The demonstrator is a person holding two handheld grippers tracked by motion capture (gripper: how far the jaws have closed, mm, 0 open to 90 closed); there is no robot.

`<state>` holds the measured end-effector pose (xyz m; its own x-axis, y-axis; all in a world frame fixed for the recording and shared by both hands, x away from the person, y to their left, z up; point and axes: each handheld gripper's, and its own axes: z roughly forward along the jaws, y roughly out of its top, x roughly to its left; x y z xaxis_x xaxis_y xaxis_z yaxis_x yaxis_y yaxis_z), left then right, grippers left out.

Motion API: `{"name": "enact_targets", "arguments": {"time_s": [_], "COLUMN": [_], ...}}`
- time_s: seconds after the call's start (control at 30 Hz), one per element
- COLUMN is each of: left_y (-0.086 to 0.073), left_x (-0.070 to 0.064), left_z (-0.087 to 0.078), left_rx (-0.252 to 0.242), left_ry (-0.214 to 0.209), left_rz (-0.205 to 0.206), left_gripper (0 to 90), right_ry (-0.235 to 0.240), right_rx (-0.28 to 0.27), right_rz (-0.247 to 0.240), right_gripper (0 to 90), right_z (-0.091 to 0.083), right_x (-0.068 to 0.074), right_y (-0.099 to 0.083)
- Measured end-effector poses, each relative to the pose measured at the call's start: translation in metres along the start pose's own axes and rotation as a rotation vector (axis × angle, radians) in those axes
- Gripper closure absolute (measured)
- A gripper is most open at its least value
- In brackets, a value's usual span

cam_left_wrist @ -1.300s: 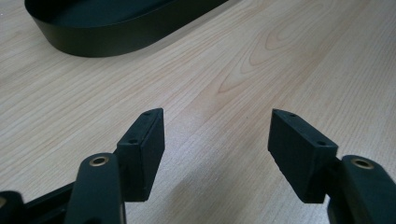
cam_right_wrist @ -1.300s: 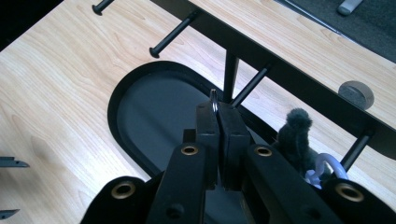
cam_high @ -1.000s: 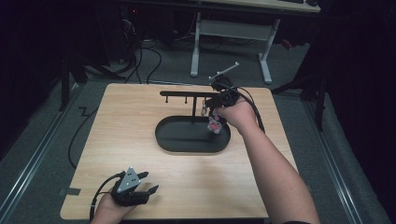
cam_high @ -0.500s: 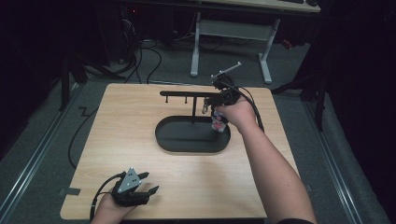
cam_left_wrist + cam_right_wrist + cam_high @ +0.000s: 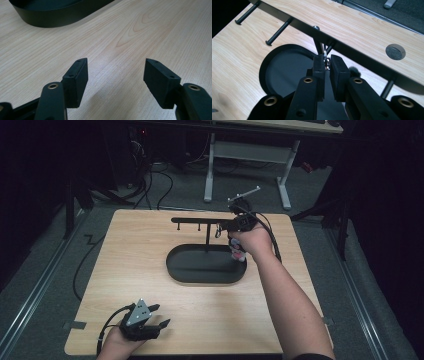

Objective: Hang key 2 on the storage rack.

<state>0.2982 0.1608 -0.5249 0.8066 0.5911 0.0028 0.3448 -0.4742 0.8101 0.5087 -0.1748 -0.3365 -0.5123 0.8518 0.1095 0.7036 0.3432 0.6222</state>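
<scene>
A black stand rises from an oval black tray (image 5: 172,265) and carries a horizontal bar (image 5: 192,220) with short pegs (image 5: 279,31). My right gripper (image 5: 326,61) is right under the bar (image 5: 362,53), shut on the small metal ring (image 5: 325,55) of a keychain at one peg. The keychain's pink and white charm (image 5: 238,253) hangs under the hand, over the tray's right end. In the high view the right gripper (image 5: 220,229) is at the bar's right part. My left gripper (image 5: 160,316) rests near the table's front left, open with nothing between its jaws (image 5: 115,75).
The tray's wall (image 5: 50,17) lies well ahead of the left gripper across bare wood. A round grey cap (image 5: 395,51) is set into the tabletop behind the bar. A white-legged desk (image 5: 210,175) and cables stand on the floor beyond the table's far edge.
</scene>
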Motion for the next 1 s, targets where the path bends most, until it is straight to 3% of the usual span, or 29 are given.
{"name": "enact_targets", "arguments": {"time_s": [0.43, 0.73, 1.0], "left_y": [0.002, 0.002, 0.003], "left_x": [-0.003, -0.004, -0.003], "left_z": [0.005, 0.008, 0.008], "left_rx": [0.021, 0.016, 0.016], "left_ry": [-0.012, -0.014, -0.016], "left_rz": [0.02, 0.017, 0.013], "left_gripper": [36.9, 36.8, 36.5], "right_ry": [0.028, 0.051, 0.046], "right_rx": [0.004, 0.012, 0.003], "right_rz": [-0.029, -0.037, -0.034], "right_gripper": [78.1, 72.5, 59.9], "right_z": [-0.009, 0.001, 0.017], "right_x": [0.008, 0.012, 0.017], "right_y": [-0.027, -0.048, -0.076]}}
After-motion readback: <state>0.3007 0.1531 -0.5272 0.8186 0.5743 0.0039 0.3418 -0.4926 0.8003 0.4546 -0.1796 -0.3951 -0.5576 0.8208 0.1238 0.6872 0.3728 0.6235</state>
